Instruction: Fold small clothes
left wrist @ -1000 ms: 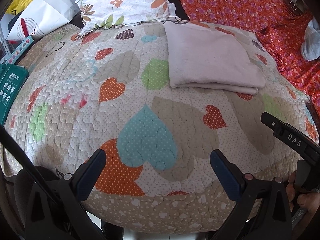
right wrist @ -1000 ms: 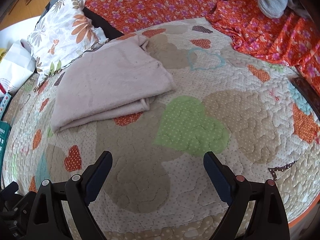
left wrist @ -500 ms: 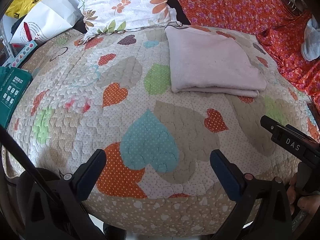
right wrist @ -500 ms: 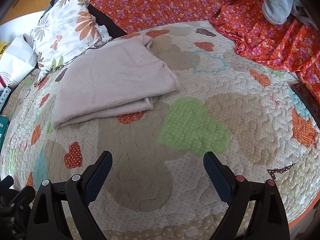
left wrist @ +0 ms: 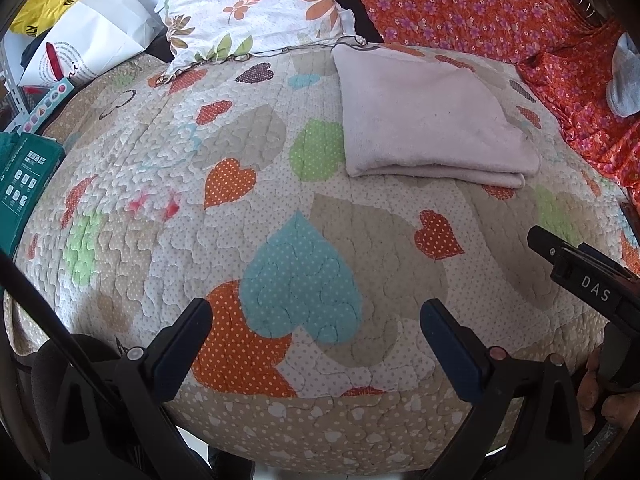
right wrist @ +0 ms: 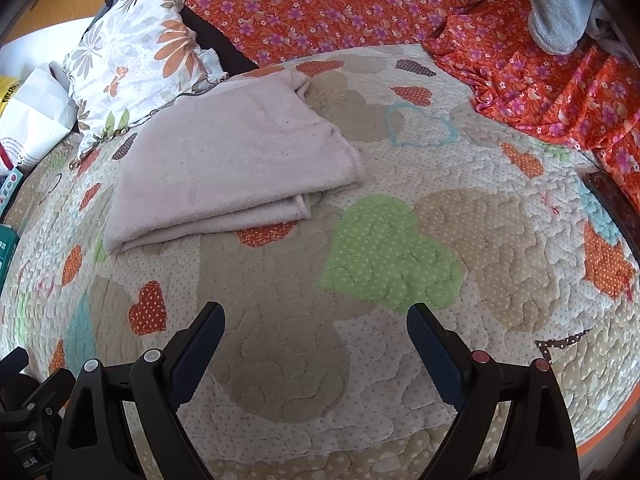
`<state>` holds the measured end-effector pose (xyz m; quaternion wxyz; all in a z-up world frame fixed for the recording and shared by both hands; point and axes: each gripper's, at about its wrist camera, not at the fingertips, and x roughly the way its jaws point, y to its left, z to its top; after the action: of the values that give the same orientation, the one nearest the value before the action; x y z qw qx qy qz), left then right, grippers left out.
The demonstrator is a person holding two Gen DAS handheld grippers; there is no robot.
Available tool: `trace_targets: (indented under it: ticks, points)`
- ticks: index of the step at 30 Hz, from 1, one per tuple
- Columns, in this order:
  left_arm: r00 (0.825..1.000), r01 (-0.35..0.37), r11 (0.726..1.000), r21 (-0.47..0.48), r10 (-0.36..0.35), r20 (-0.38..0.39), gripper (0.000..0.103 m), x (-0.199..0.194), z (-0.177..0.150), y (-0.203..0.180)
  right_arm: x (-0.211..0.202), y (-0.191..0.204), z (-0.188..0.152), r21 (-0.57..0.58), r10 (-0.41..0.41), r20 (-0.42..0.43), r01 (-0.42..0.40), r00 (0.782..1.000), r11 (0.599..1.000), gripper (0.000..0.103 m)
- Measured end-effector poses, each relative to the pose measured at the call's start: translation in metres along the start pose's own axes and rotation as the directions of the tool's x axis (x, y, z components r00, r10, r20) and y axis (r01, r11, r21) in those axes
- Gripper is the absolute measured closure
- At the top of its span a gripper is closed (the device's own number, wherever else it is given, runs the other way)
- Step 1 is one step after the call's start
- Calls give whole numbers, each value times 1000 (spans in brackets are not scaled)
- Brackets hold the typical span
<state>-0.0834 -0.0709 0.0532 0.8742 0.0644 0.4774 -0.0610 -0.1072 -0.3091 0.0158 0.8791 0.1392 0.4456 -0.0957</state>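
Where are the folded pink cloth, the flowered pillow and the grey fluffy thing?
Folded pink cloth (right wrist: 236,168): right wrist view, middle of its top layer.
Flowered pillow (left wrist: 256,4): left wrist view, centre of its face.
Grey fluffy thing (right wrist: 556,8): right wrist view, its middle.

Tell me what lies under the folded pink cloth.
The folded pink cloth rests on the heart-patterned quilt; an orange heart patch pokes out at its near edge. Anything between its layers or beneath its middle is covered.

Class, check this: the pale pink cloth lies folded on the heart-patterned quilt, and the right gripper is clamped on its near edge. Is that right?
Not quite. The pale pink cloth does lie folded on the heart-patterned quilt, but the right gripper is open and holds nothing; it is well short of the cloth's near edge, as the right wrist view shows.
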Motion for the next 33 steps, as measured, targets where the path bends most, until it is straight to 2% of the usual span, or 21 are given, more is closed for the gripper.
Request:
trace_targets:
  ticks: [17,33]
  points:
    - [999,3,1000,3,-3,-39,0,11,-3,2,-1,0,0,2,0,-1,0,1000,1000,8]
    - [999,3,1000,0,-3,-36,0,13,-2,3,-1,1,0,0,0,0,0,1000,1000,8]
